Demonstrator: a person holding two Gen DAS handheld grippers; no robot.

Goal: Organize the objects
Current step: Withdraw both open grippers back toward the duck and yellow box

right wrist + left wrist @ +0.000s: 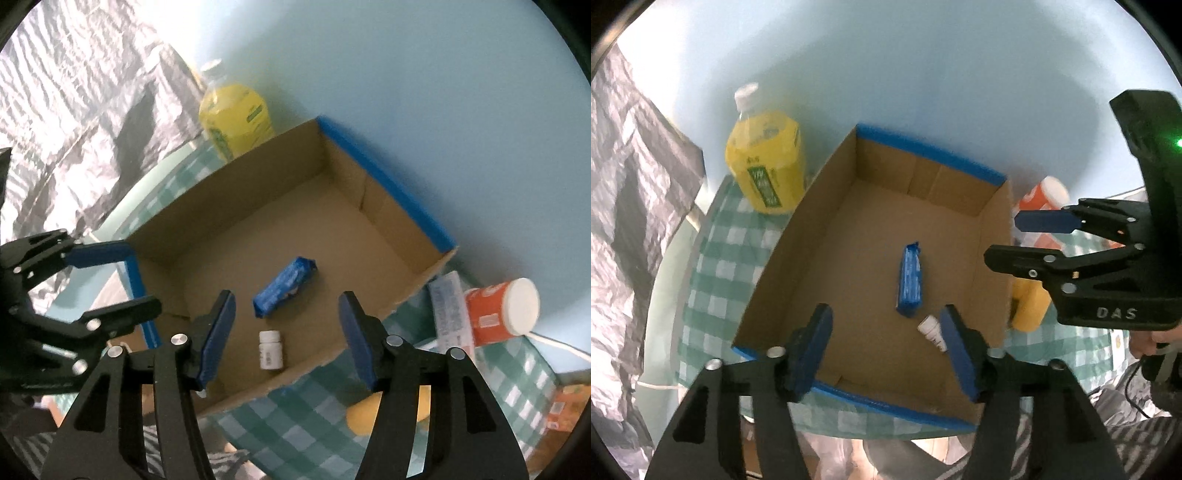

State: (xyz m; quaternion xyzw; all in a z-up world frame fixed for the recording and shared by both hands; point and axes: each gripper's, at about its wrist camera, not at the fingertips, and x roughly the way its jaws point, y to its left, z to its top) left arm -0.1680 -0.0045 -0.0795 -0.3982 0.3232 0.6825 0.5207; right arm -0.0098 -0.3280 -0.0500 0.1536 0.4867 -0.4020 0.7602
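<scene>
At frame centre, my blue-rimmed cardboard box [827, 229] holds a glossy blue wrapped packet [910, 281] and small white bottle [932, 329]; both left gripper [886, 354] and right gripper [287, 336] gape empty above green checked cloth [720, 254].

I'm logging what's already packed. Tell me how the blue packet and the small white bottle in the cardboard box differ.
The blue packet is long and flat-sided; the white bottle is short and round. The packet is clearly the larger of the two. The packet is wrapped in blue printed film, while the bottle is plain white with a cap and a small label. The packet sits nearer the middle of the cardboard box; the bottle is closer to a wall. Both lie on their sides on the box floor, apart.
</scene>
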